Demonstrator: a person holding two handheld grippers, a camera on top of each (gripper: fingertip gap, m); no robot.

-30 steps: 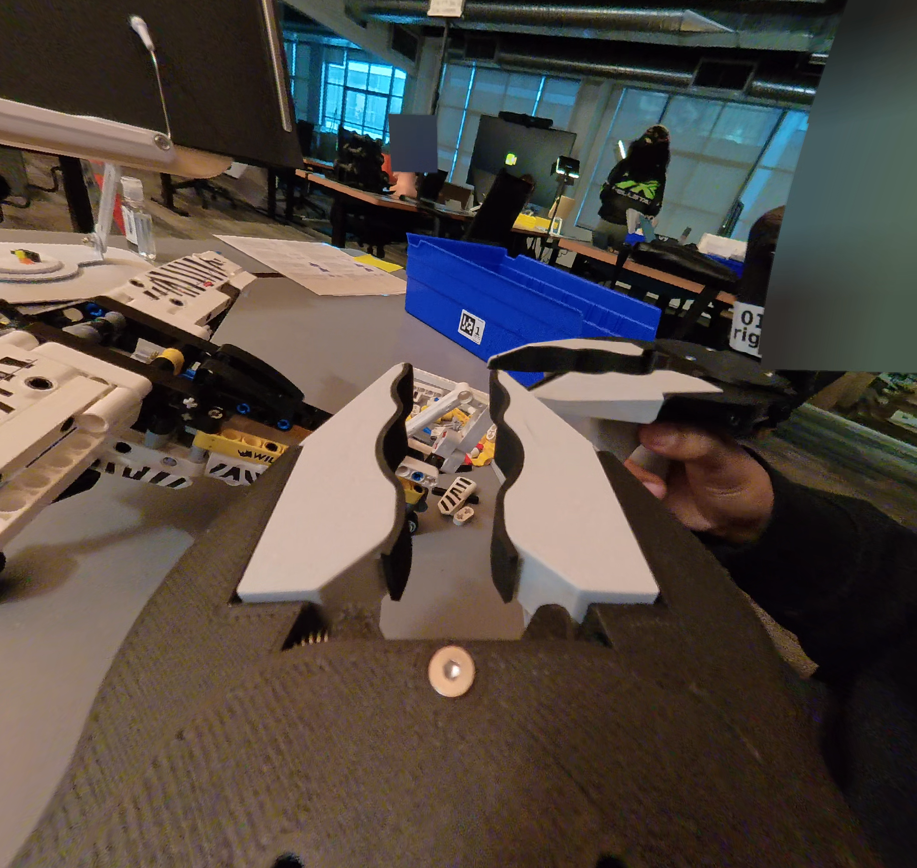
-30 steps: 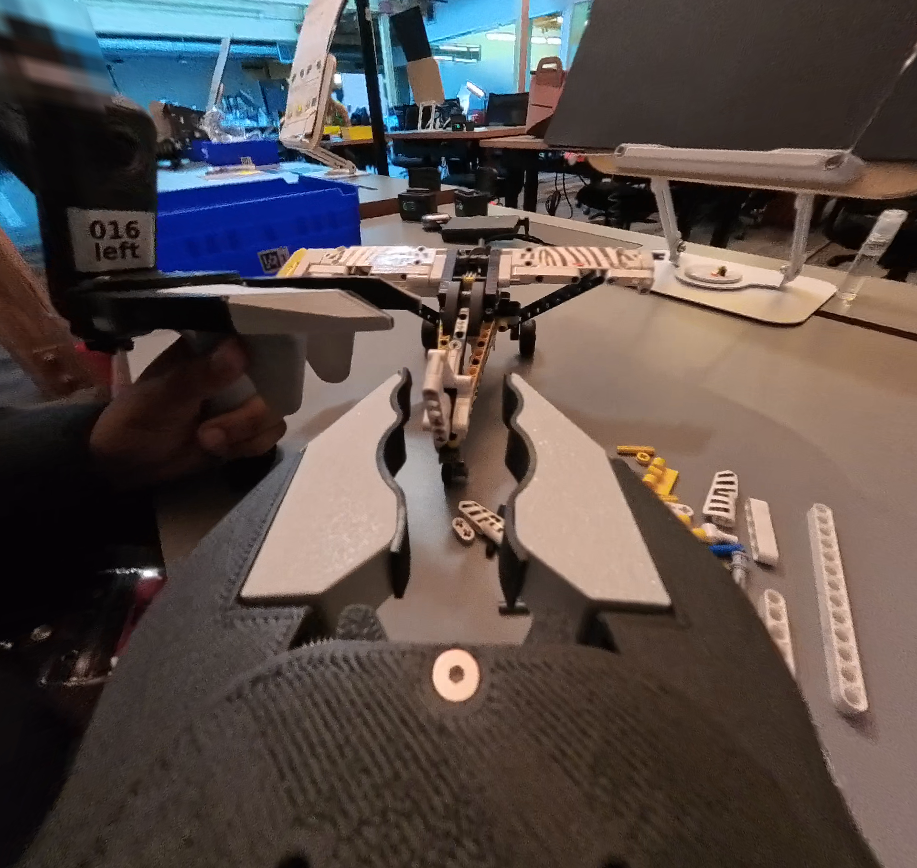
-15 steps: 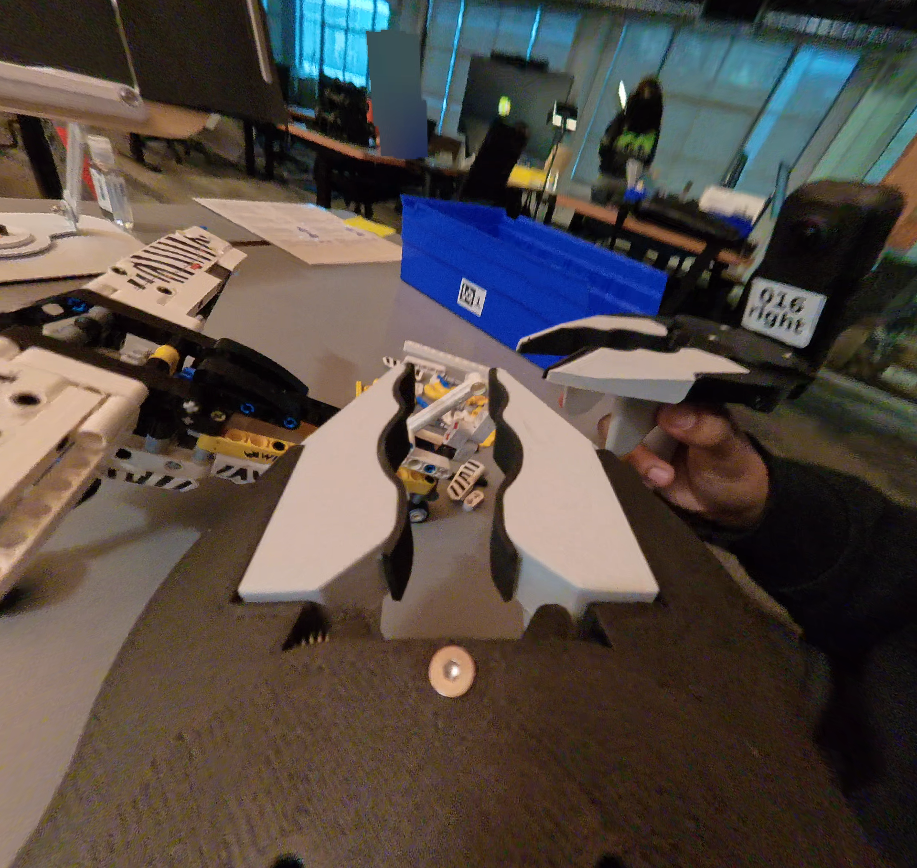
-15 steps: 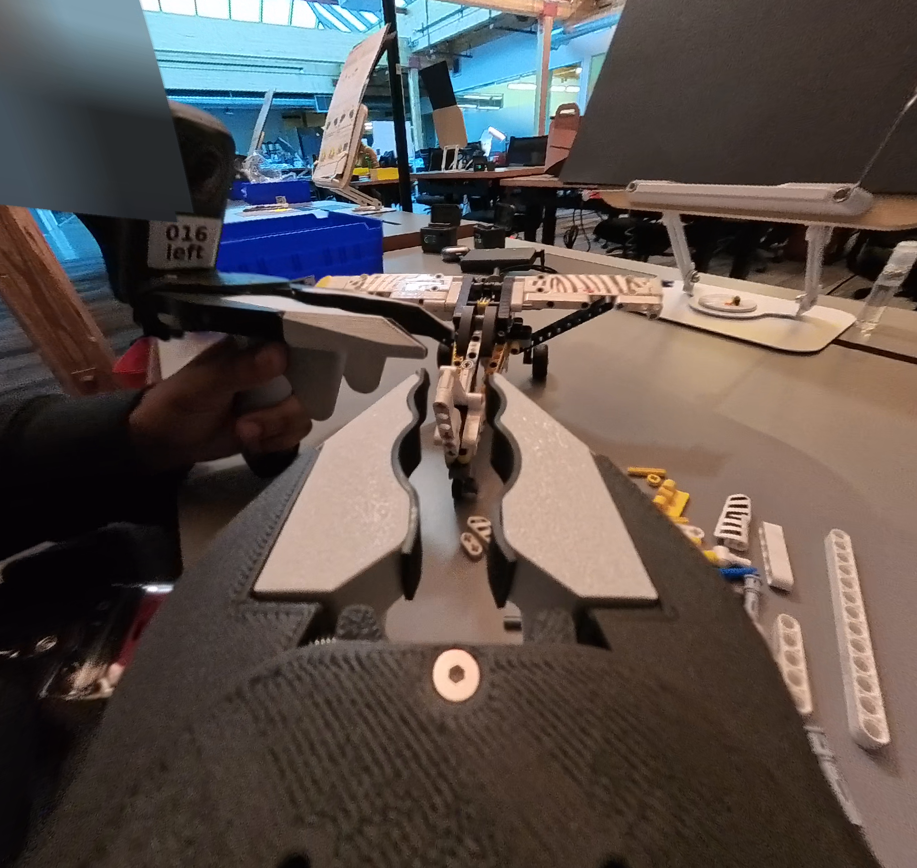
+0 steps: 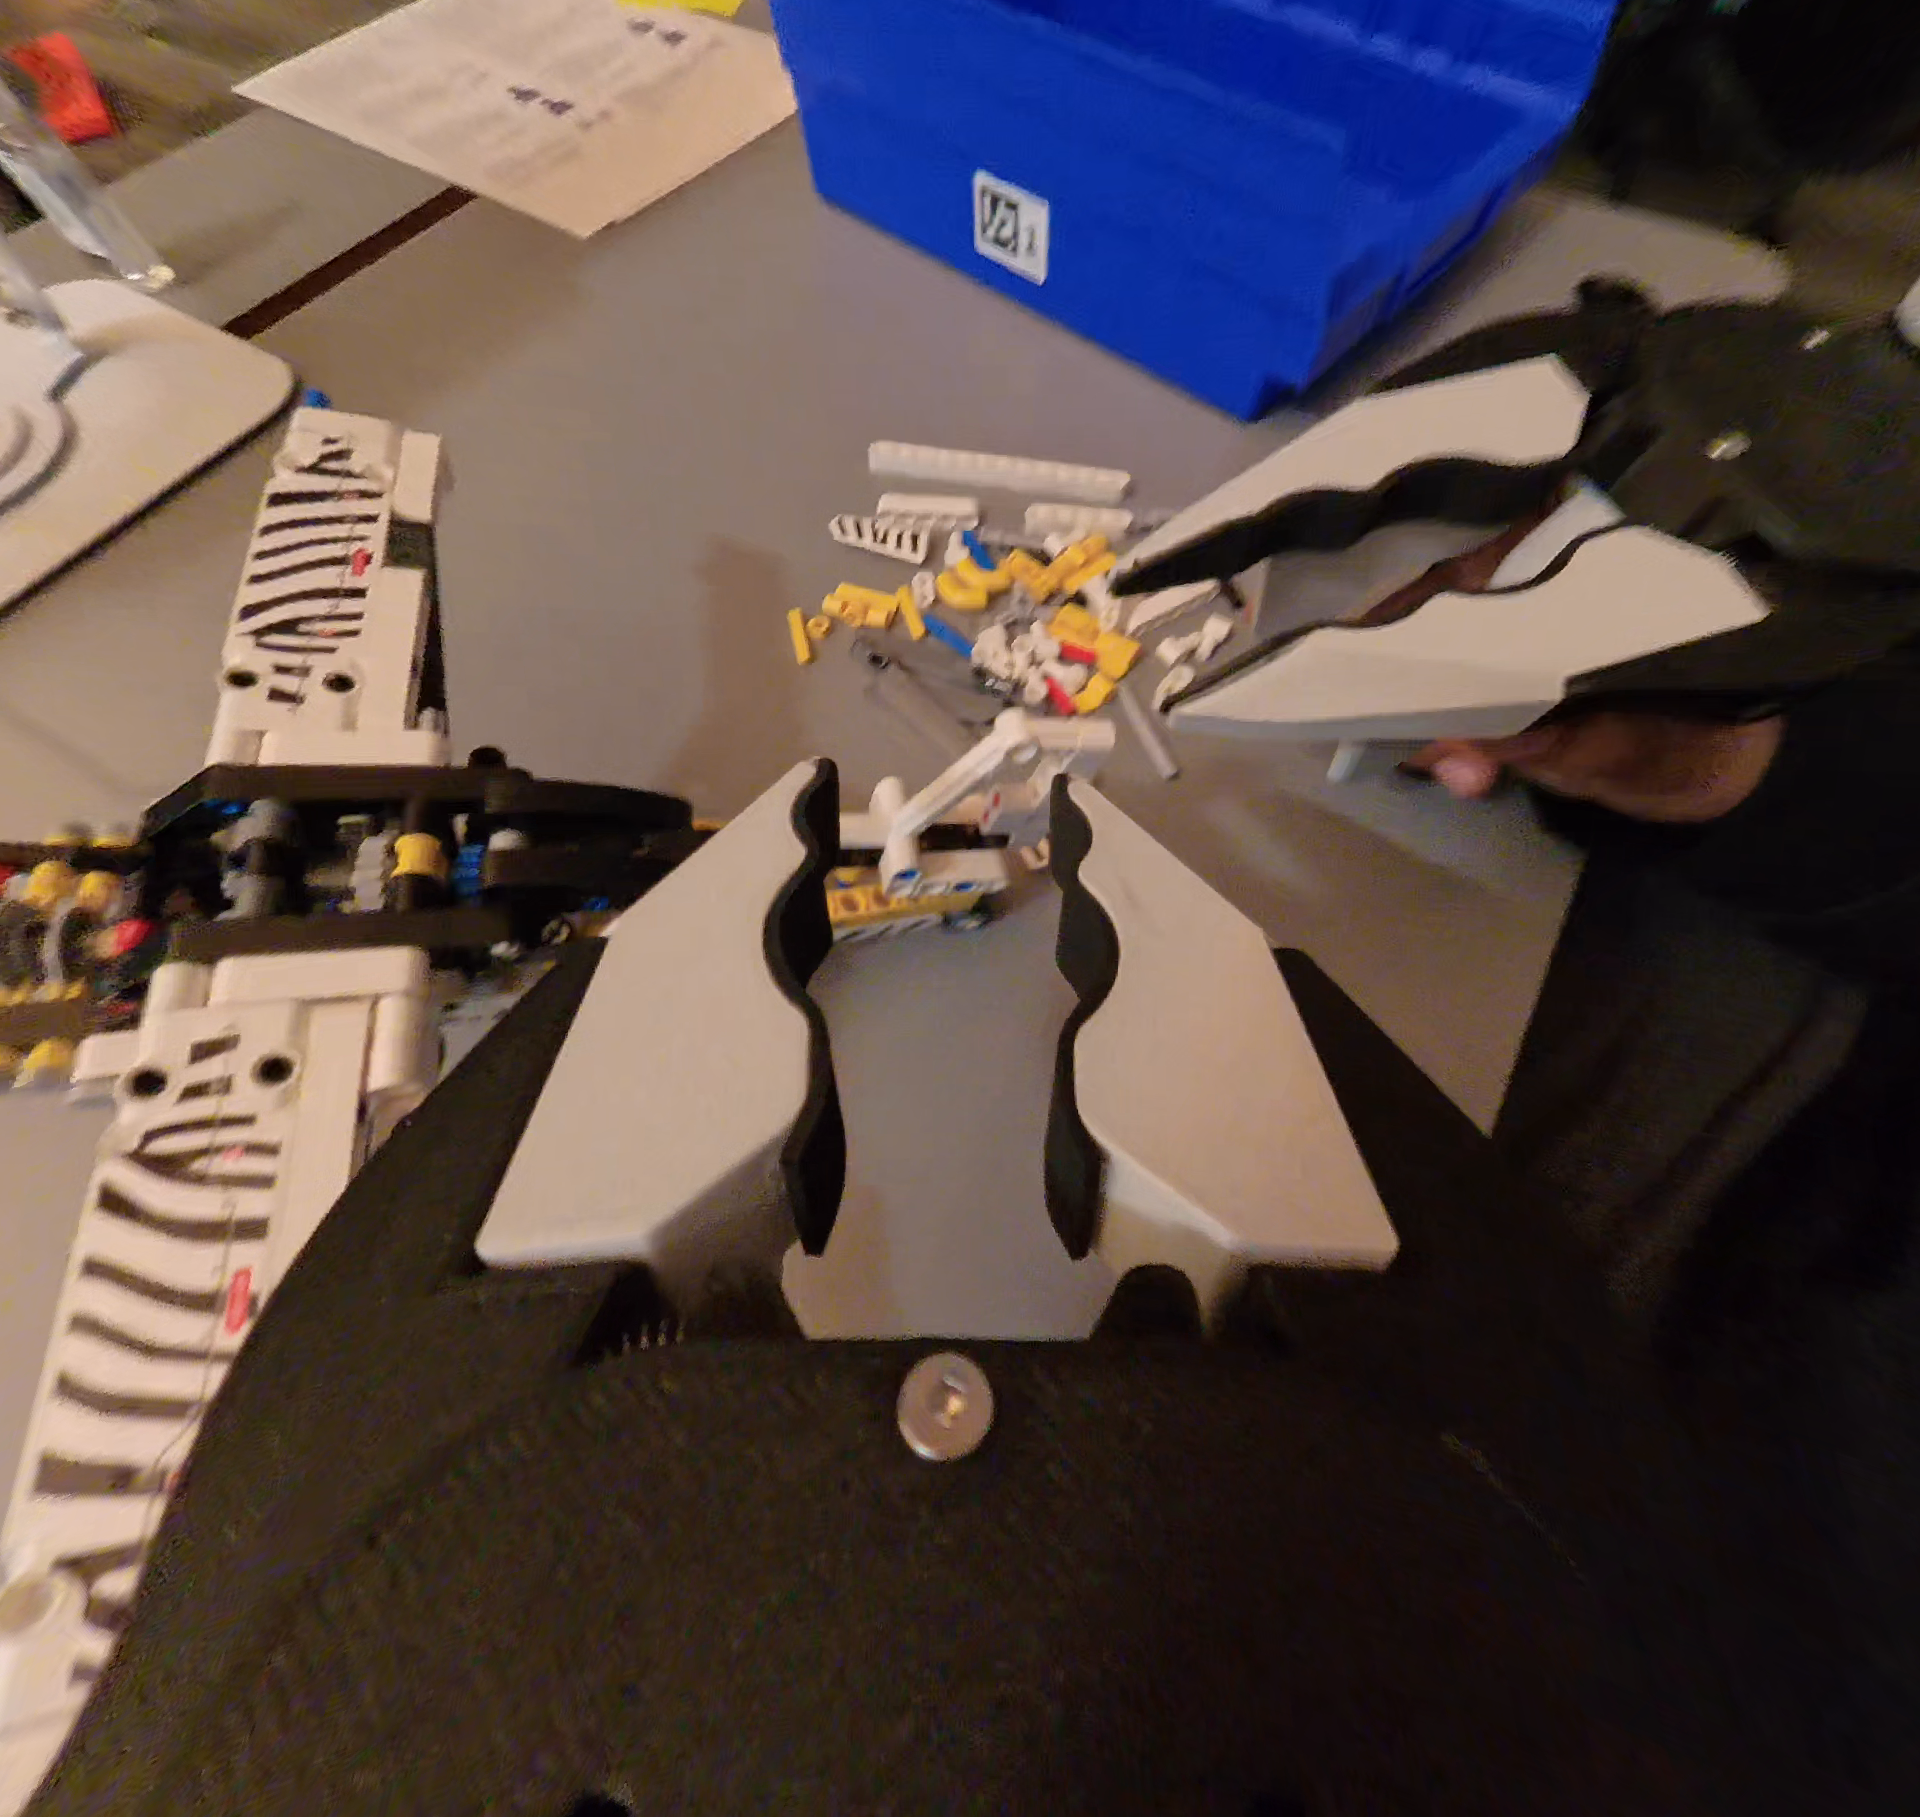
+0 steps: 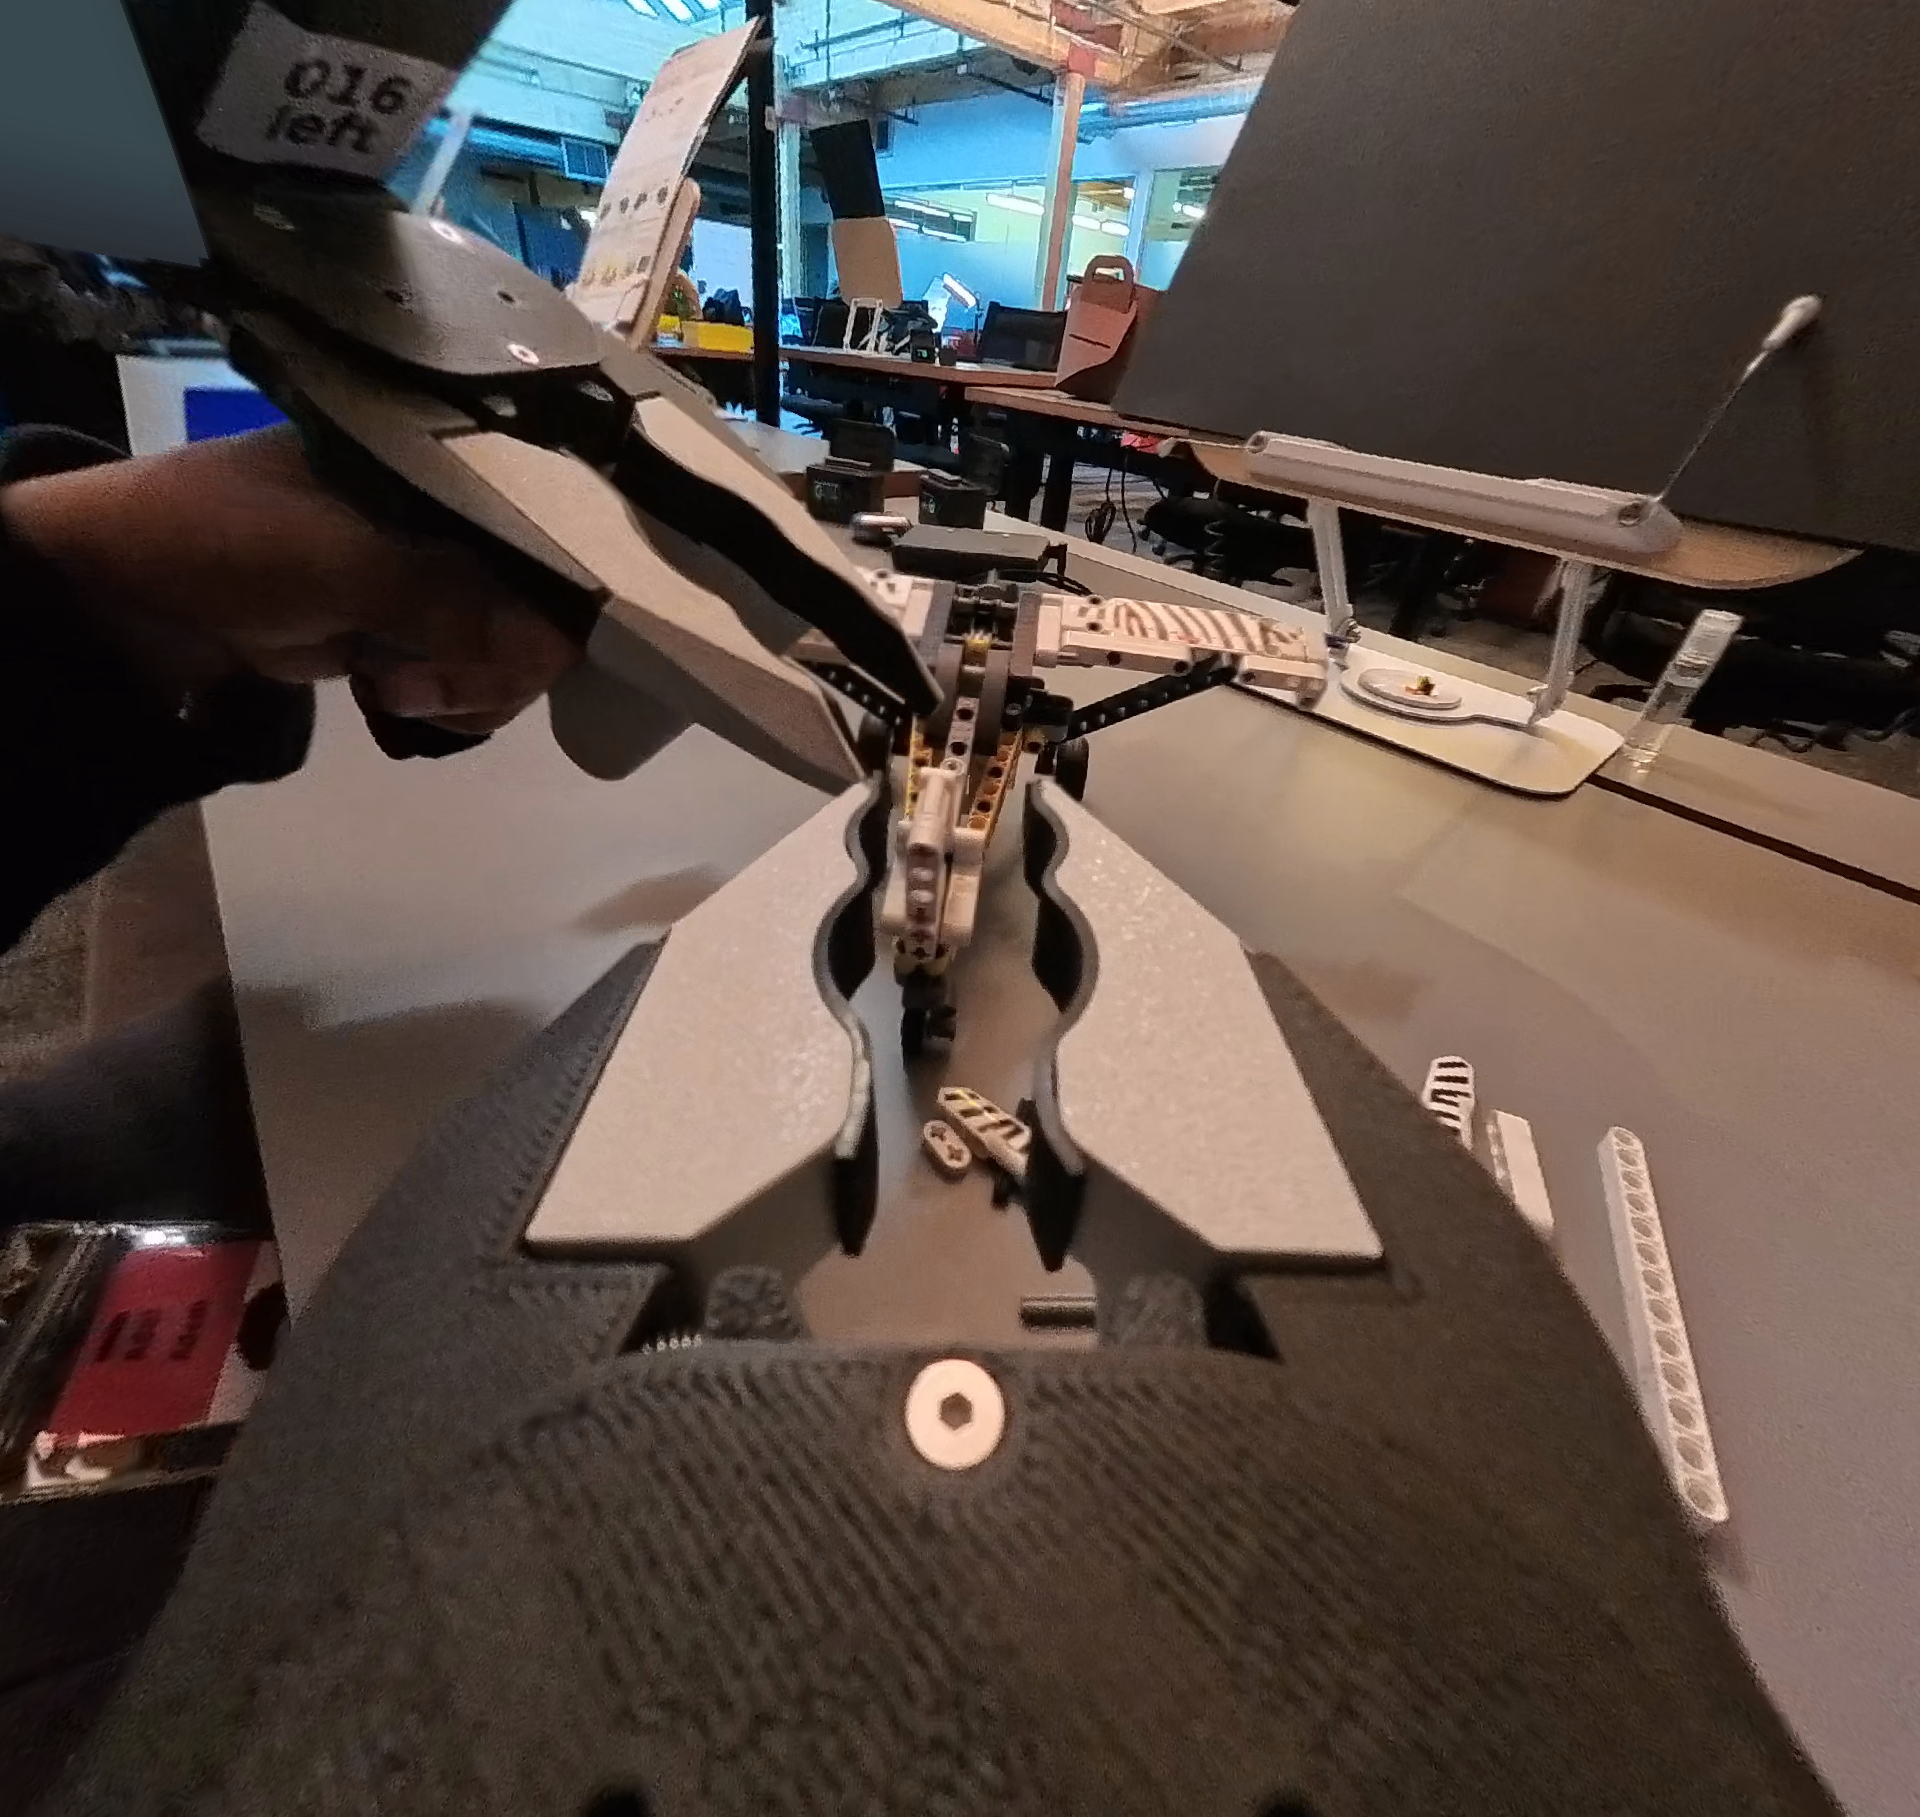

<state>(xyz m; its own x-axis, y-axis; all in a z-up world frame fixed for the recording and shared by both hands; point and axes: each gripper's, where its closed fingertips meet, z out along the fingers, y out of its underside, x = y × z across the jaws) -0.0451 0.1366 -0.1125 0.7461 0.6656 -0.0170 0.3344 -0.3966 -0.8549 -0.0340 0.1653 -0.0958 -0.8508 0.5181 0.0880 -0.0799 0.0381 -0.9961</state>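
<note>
A brick-built model plane (image 5: pixel 322 624) with black-striped white wings lies on the grey table; it also shows in the right wrist view (image 6: pixel 1174 635). My left gripper (image 5: pixel 940 791) is open and points down at the model's white and yellow tail end (image 5: pixel 935 874), which lies between and just past its fingertips. In the right wrist view the left gripper (image 6: pixel 888 739) has its tips at the fuselage. My right gripper (image 6: pixel 956 796) is open, and the tail end (image 6: pixel 930 863) shows beyond its fingertips. In the left wrist view the right gripper (image 5: pixel 1143 645) hovers at a pile of small yellow, white and blue pieces (image 5: pixel 1018 614).
A blue bin (image 5: pixel 1143 105) stands behind the pile, and a printed sheet (image 5: pixel 520 84) lies at the far left. A white stand base (image 6: pixel 1475 728) carries a black board (image 6: pixel 1558 209). Loose white beams (image 6: pixel 1652 1310) lie to the right, and small pieces (image 6: pixel 977 1128) lie under the right gripper. Across from one pair of fingers to the other is roughly 4 cm.
My left gripper has tipped down over the model's tail and its jaws have widened. My right gripper's jaws have narrowed, and it has moved closer to the tail.
</note>
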